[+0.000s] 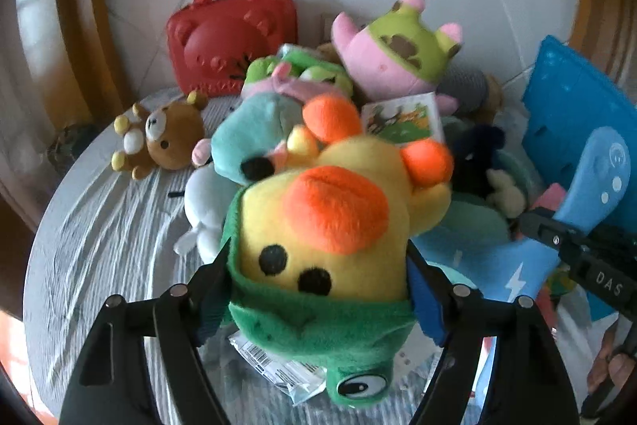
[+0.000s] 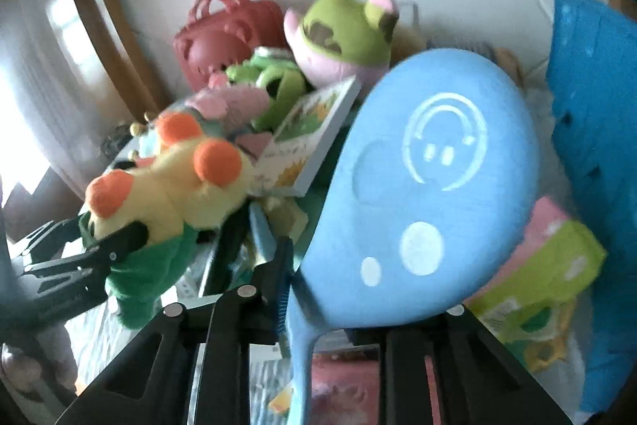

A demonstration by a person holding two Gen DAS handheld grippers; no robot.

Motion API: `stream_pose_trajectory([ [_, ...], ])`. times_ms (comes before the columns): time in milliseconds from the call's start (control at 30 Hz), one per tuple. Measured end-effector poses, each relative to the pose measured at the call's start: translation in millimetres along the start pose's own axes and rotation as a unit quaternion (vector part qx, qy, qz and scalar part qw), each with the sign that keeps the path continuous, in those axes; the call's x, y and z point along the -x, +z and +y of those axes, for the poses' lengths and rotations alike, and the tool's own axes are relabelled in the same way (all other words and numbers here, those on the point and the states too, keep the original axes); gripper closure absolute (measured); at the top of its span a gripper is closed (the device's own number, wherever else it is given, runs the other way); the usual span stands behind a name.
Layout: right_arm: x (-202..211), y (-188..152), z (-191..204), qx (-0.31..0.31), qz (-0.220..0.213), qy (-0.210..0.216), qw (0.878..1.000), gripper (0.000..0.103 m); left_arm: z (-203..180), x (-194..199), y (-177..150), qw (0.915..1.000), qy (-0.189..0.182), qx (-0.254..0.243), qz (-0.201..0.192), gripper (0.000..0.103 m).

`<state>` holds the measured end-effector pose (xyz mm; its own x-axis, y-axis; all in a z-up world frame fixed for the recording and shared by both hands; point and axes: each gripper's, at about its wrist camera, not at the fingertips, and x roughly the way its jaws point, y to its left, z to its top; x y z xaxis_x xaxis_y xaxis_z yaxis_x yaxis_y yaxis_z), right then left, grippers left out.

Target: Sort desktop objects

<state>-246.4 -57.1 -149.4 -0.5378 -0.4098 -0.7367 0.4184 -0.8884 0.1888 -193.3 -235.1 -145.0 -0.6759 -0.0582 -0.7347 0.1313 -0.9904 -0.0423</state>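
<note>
Here the left gripper [image 1: 318,265] is clamped on the yellow duck plush [image 1: 326,226], lifted clear of the toy pile [image 1: 286,94] at twelve o'clock, likely for sorting. The right gripper [image 2: 358,289] pinches the blue paddle [image 2: 422,186] near its handle; the blue bin [image 2: 597,146] stands at three o'clock.

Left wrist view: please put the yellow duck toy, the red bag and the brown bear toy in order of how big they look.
1. Yellow duck toy, held by the left gripper close to the camera, so its true size is unsure.
2. Red bag.
3. Brown bear toy.
</note>
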Motion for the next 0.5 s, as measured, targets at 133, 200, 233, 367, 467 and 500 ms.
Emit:
stream_pose_trajectory([
  [133,28.2,0.3,3.8,0.006,-0.022,-0.015,1.0,0.086,-4.9,20.5,-1.6,0.9999,-0.013,-0.002,-0.006,0.027],
  [200,40.3,-1.3,3.0,0.008,-0.028,-0.021,0.999,0.086,-8.1,27.3,-4.8,0.9998,-0.016,-0.006,-0.007,0.027],
  [233,45.3,-2.1,1.9,0.008,-0.031,-0.025,0.999,0.086,-10.4,29.9,-6.9,0.9998,-0.016,-0.007,-0.007,0.027],
  [367,57.1,-5.2,-6.5,0.001,-0.036,-0.029,0.999,0.086,-21.1,37.1,-14.4,0.9997,-0.021,-0.013,-0.003,0.027],
  [467,63.8,-6.8,-10.1,0.006,-0.038,-0.031,0.999,0.086,-31.8,46.2,-14.1,0.9995,-0.025,-0.016,-0.012,0.027],
  [500,69.0,-7.8,-12.5,0.008,-0.039,-0.03,0.999,0.086,-35.5,49.6,-13.4,0.9994,-0.026,-0.016,-0.015,0.027],
])
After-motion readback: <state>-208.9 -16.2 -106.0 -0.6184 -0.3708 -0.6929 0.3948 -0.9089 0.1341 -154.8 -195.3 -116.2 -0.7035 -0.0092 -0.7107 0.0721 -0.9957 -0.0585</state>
